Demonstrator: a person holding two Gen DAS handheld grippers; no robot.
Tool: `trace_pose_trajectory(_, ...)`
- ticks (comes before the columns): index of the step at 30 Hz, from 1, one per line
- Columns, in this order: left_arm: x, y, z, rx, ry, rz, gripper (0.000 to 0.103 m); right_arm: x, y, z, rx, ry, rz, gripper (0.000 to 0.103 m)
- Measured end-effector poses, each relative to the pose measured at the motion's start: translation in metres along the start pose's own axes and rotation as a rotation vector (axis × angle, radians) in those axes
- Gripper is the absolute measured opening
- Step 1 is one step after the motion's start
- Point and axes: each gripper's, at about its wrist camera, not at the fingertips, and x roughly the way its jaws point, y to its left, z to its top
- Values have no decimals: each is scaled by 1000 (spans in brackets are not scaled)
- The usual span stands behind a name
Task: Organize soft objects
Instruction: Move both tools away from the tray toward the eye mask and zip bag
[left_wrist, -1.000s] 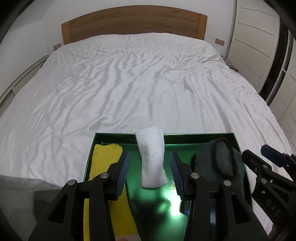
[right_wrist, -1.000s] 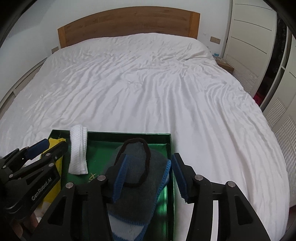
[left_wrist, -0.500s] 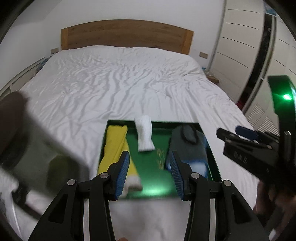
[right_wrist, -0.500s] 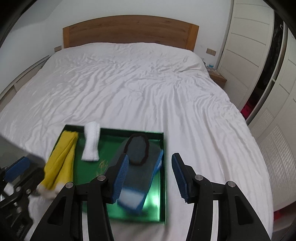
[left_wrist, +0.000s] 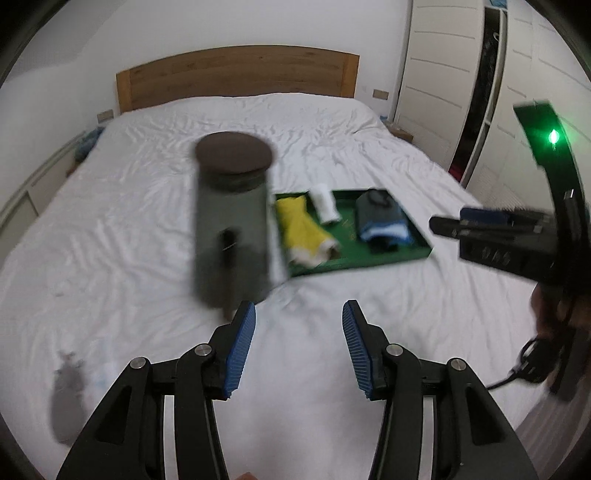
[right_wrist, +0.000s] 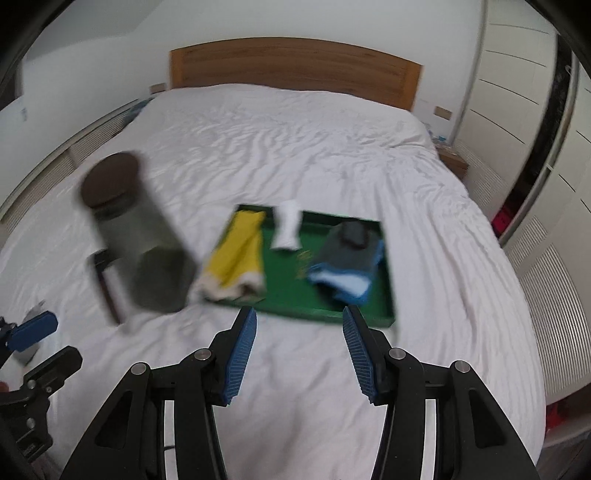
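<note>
A green tray (left_wrist: 384, 258) (right_wrist: 332, 314) lies on the white bed. In it lie a yellow cloth (left_wrist: 301, 227) (right_wrist: 238, 251) at the left, a white rolled cloth (left_wrist: 325, 205) (right_wrist: 288, 225) in the middle, and a grey and blue folded cloth (left_wrist: 382, 221) (right_wrist: 347, 258) with a dark loop on top at the right. My left gripper (left_wrist: 298, 345) is open and empty, well short of the tray. My right gripper (right_wrist: 298, 350) is open and empty, just before the tray's near edge.
A blurred grey cylinder with a dark lid (left_wrist: 232, 221) (right_wrist: 136, 236) stands left of the tray. A small grey object (left_wrist: 68, 391) lies on the bed (left_wrist: 147, 184) at the near left. A wooden headboard (right_wrist: 295, 70) is at the back, white wardrobes (right_wrist: 517, 92) at the right.
Both grippers have pulled back and up from the tray, which now looks smaller and farther. The grey cylinder has come into view left of the tray.
</note>
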Motion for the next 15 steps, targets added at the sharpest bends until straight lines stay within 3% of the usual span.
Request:
trace_pose_trajectory(9,-61,104,-56,29,67,160,43,-77,117,-18,-96,20,121,49)
trace_pose_trajectory(15,-73,178,-86,14,125,278,43,-96,195,-21,-144,40,218,49)
